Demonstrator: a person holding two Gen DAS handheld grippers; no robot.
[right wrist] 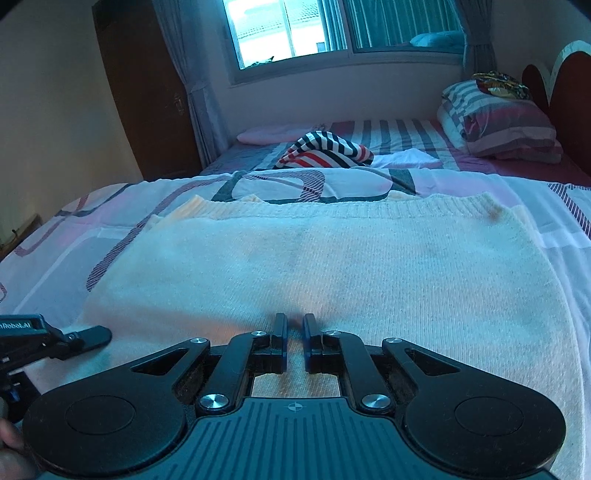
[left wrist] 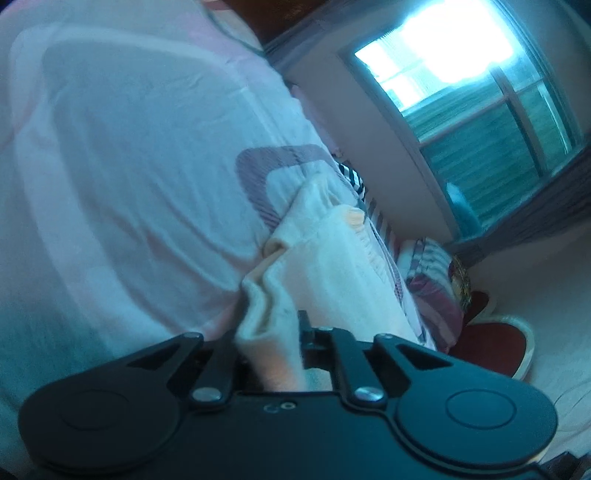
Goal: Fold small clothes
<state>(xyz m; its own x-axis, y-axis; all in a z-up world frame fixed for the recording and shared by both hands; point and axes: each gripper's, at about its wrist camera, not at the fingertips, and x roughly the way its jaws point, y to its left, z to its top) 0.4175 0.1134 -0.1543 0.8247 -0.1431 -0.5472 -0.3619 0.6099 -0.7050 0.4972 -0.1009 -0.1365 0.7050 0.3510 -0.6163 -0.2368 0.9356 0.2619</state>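
**Both claws on the near hem, fold under way**

The cream sweater (right wrist: 332, 258) lies flat across the bed's near edge. The left claw (left wrist: 275, 325) is clamped on its bunched corner; the right claw (right wrist: 294, 325), nearly together, seems to pinch the hem. Striped clothes (right wrist: 327, 149) wait further back.

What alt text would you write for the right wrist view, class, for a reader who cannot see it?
The right gripper, jaws nearly shut, pinches the near edge of a cream knitted garment spread flat on a patterned bedsheet. The left gripper meets the garment's left edge. Behind lie a striped garment, folded bedding and a window.
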